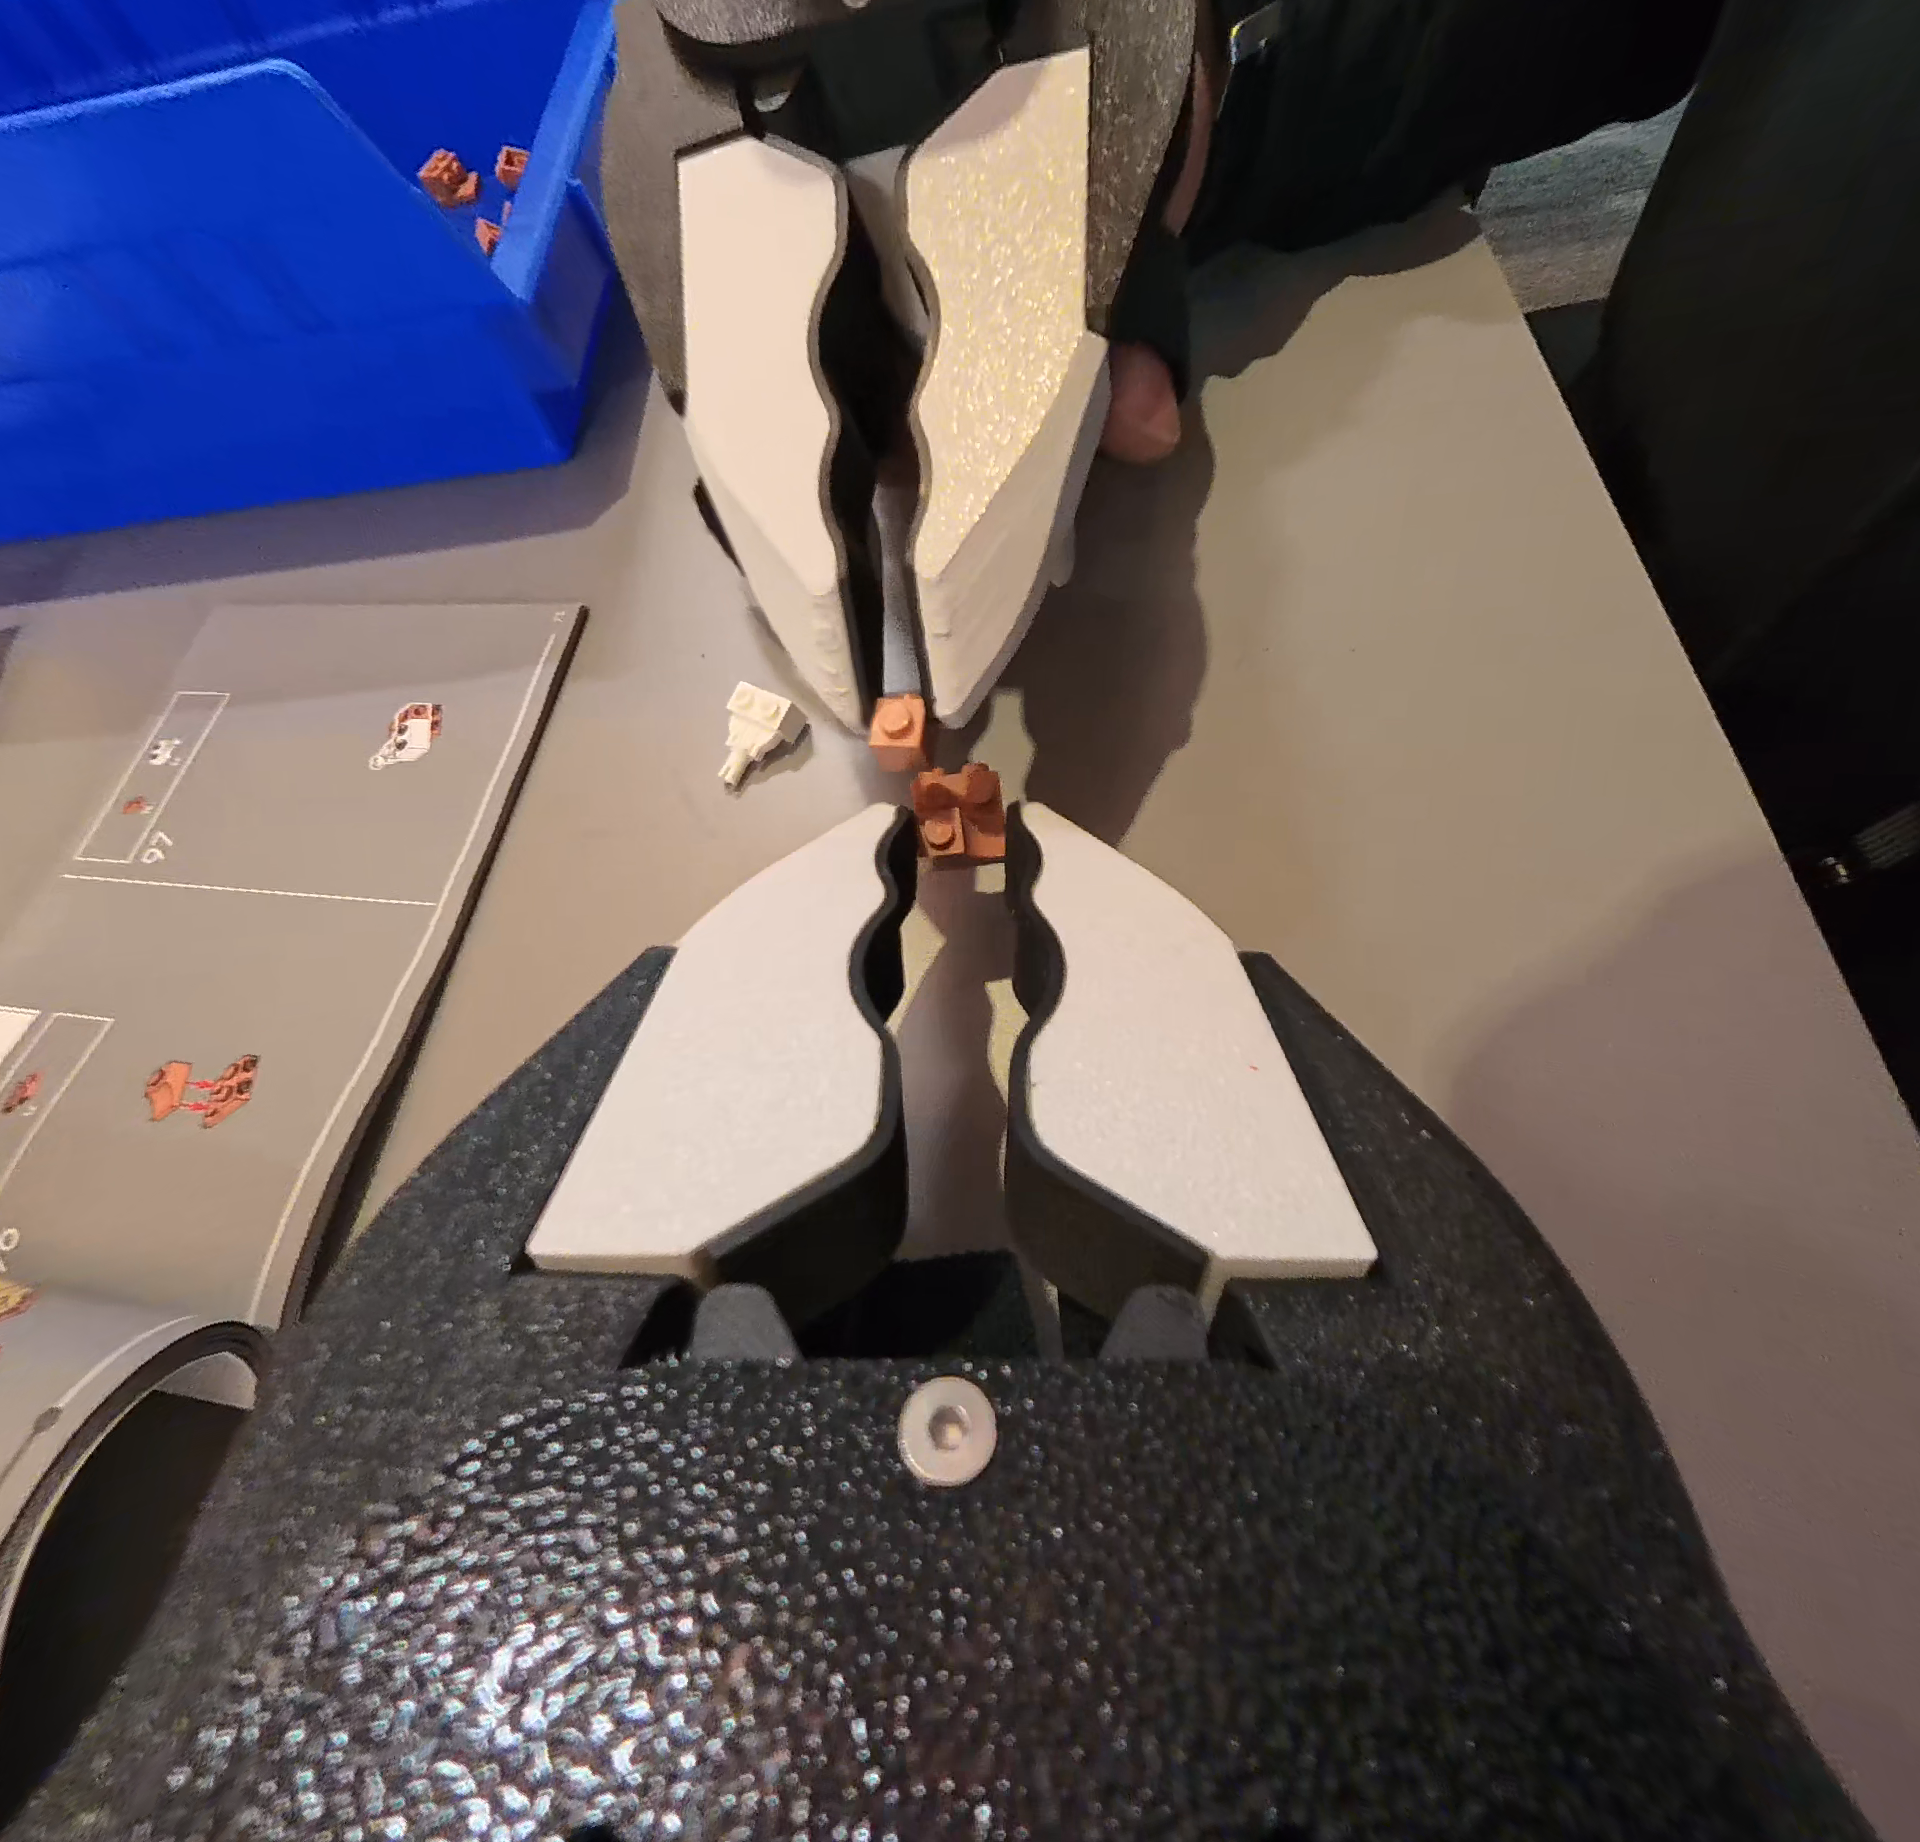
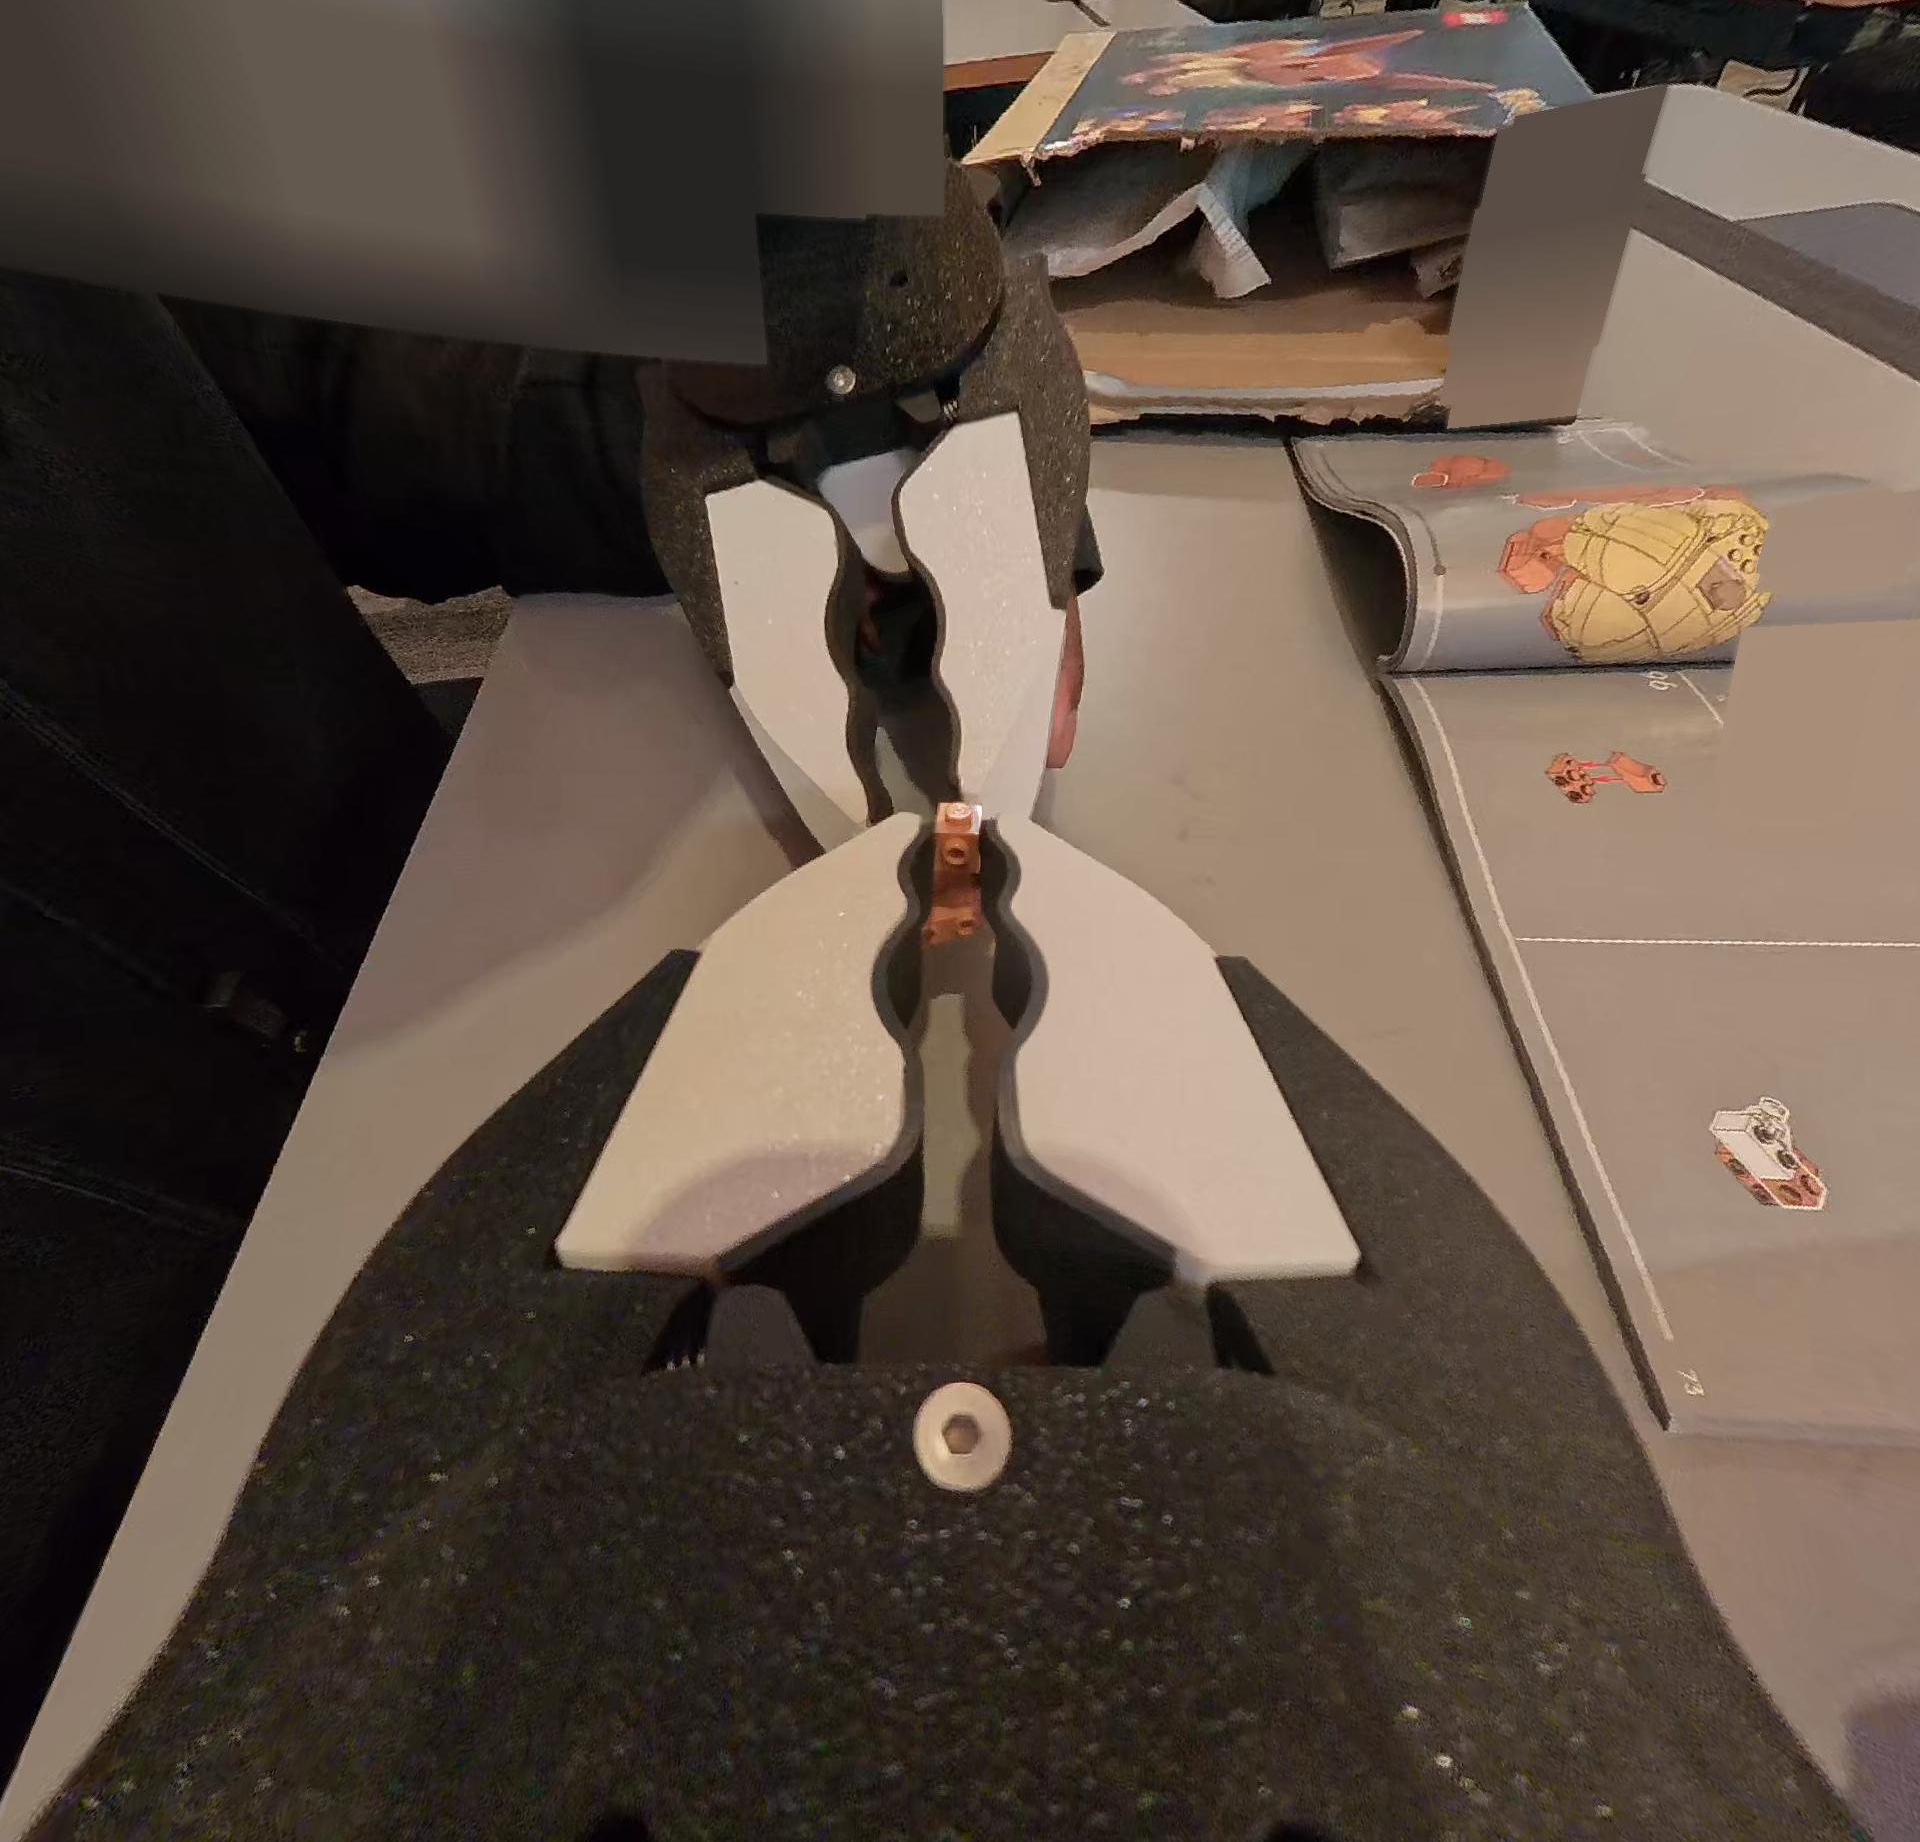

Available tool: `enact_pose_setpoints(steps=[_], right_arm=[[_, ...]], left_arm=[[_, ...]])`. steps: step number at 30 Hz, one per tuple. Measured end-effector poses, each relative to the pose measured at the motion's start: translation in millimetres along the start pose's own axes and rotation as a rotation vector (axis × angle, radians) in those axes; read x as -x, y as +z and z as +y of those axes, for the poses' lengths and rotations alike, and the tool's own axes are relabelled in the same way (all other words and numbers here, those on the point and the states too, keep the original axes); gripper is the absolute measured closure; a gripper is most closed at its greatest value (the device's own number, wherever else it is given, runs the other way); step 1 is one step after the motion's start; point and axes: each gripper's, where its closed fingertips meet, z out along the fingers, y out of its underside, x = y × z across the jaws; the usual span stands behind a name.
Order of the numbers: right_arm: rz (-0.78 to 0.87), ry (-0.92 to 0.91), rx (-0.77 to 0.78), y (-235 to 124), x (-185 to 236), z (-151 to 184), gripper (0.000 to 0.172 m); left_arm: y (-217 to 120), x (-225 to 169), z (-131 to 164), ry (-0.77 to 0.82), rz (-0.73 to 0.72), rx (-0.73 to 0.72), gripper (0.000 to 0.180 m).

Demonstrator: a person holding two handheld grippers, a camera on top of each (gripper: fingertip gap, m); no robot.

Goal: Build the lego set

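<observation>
left gripper [image 1: 961, 836] pinches a small brown brick assembly [image 1: 958, 818]; right gripper [image 2: 954, 847] pinches a single brown brick [image 1: 897, 730]. the two parts sit close above the table [image 1: 1351, 753], apparently not yet joined.

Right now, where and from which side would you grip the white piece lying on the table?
Probably from above, across the blocky studded body of the white piece: it lies flat on the table and its flat sides suit pads better than the thin peg end.
</observation>
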Motion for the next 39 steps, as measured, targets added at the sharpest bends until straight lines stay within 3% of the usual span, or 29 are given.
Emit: enact_pose_setpoints(steps=[39], right_arm=[[-0.014,-0.05,0.042,3,6,5,0.16]], left_arm=[[-6,-5,-14,-0.01,0.039,-0.097,0.165]])
